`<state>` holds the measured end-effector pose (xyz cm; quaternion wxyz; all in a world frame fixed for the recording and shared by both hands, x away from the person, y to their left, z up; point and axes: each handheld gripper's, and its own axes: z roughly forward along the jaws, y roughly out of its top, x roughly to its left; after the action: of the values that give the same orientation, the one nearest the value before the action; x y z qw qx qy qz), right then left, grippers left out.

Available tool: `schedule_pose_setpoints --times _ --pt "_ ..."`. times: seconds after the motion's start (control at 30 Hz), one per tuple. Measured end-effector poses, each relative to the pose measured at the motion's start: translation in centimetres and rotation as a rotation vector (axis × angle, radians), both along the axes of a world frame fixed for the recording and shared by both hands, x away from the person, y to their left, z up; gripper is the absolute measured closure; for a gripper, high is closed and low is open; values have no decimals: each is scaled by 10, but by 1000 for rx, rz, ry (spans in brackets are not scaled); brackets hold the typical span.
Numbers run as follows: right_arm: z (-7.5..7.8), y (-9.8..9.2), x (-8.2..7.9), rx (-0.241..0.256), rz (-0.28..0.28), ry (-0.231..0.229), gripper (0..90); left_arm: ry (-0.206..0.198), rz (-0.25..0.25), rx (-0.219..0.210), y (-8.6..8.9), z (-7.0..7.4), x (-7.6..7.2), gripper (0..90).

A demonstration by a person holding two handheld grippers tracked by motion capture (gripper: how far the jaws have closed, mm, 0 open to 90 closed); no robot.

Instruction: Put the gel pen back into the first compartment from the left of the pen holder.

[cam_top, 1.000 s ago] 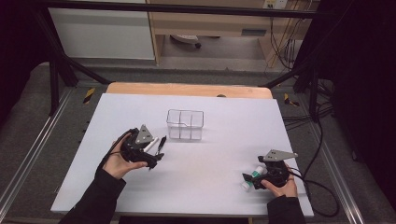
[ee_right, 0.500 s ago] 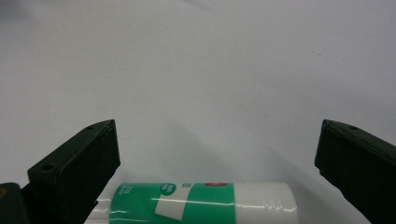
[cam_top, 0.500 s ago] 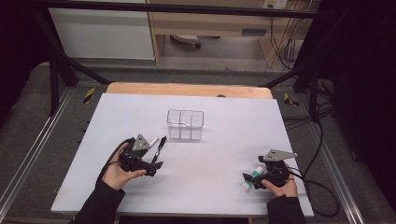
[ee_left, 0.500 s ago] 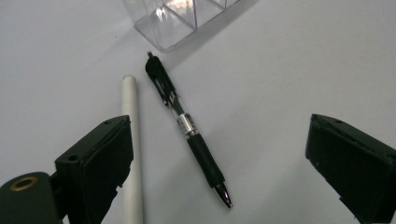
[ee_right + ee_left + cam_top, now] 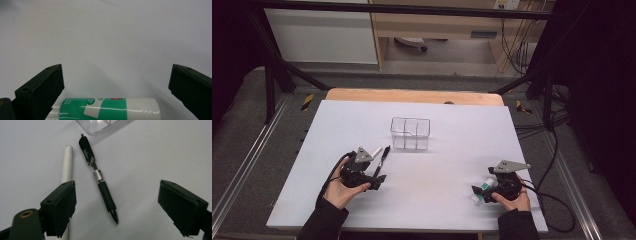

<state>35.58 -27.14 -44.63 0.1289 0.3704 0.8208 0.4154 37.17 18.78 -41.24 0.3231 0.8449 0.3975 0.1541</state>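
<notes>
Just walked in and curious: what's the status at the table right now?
Left tool open over black pen; white stick lies beside it. Right tool open, green-and-white tube lying between its jaws. Clear divided box unobstructed.

Sitting on the white table (image 5: 452,130) is one clear plastic organizer box (image 5: 410,133), its inside split into several compartments; their exact number is hard to tell. Lying just beside it are two writing things: one black retractable pen (image 5: 98,178) and one white pen-shaped stick (image 5: 66,166), side by side. Lying near the table's right front is one glue stick with a green-and-white label (image 5: 107,107). Two hand-held grippers are being held over the table, the left gripper (image 5: 116,205) and the right gripper (image 5: 116,86), one in each of the person's two hands.
</notes>
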Motion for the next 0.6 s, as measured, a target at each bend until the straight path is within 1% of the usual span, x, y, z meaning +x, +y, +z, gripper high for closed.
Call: schedule_pose_setpoints --times 0.07,0.1,0.17,0.2,0.27,0.33,0.37,0.43,0.5,0.6 --pt "0 0 0 0 3 -2 5 4 6 -6 -1 0 0 189" --pt "0 0 0 -1 4 0 5 0 12 -4 -2 0 0 212" --pt "0 0 0 3 0 4 5 -1 27 13 -4 -2 1 239" --pt "0 -1 -1 5 3 0 5 8 31 19 -5 -2 1 249" --pt "1 -1 -1 8 5 -1 5 13 33 22 -8 -3 1 277" --pt "1 -1 -1 5 3 -1 5 0 36 42 -10 -4 1 303" --pt "1 -1 -1 4 4 0 5 -3 41 45 -10 -6 2 322" --pt "0 0 -1 5 4 2 5 4 50 44 -10 -8 3 360" --pt "0 0 -1 2 4 2 5 7 64 56 -9 -9 4 397" --pt "0 0 -1 3 5 2 5 17 80 55 -7 -12 6 467"
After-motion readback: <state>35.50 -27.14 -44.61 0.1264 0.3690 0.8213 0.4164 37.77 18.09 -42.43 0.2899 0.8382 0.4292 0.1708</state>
